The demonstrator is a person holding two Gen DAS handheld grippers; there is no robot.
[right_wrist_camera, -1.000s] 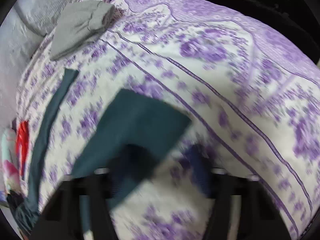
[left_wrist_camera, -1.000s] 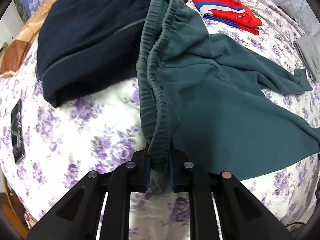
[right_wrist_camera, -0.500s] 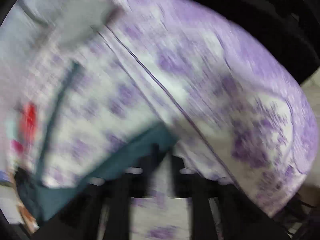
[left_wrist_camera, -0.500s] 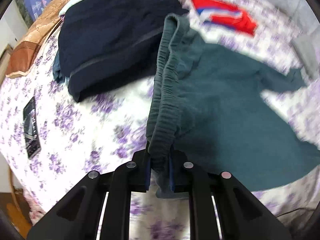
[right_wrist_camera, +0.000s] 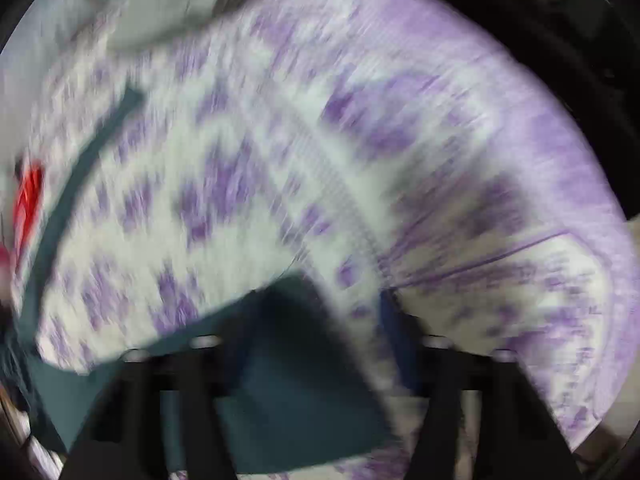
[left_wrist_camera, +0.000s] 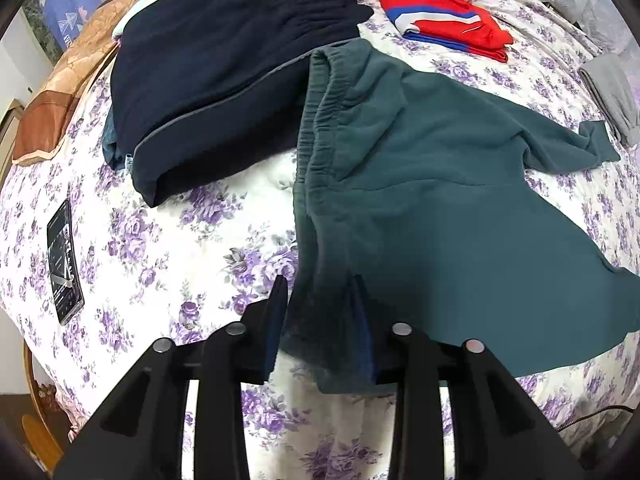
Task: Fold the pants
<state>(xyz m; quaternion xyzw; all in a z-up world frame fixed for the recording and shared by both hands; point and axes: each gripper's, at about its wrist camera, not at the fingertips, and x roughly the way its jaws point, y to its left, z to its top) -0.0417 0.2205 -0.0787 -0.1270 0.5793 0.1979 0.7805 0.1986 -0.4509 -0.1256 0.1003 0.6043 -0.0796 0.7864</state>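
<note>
We see the teal pants (left_wrist_camera: 420, 184) spread flat on the floral bed (left_wrist_camera: 168, 240) beside folded navy pants (left_wrist_camera: 224, 60), our left tool (left_wrist_camera: 320, 312) released with its fingers parted around the waistband, while our right tool (right_wrist_camera: 320, 336), heavily blurred, looks spread over a teal leg end.

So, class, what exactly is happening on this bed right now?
A person with a claw in each hand is folding teal pants on a floral bedsheet. The left claw is open, with the pants' waistband corner lying between its fingers. The right claw's view is blurred, with teal fabric by its fingers; its grip is unclear. Navy pants and a red garment lie behind.
</note>
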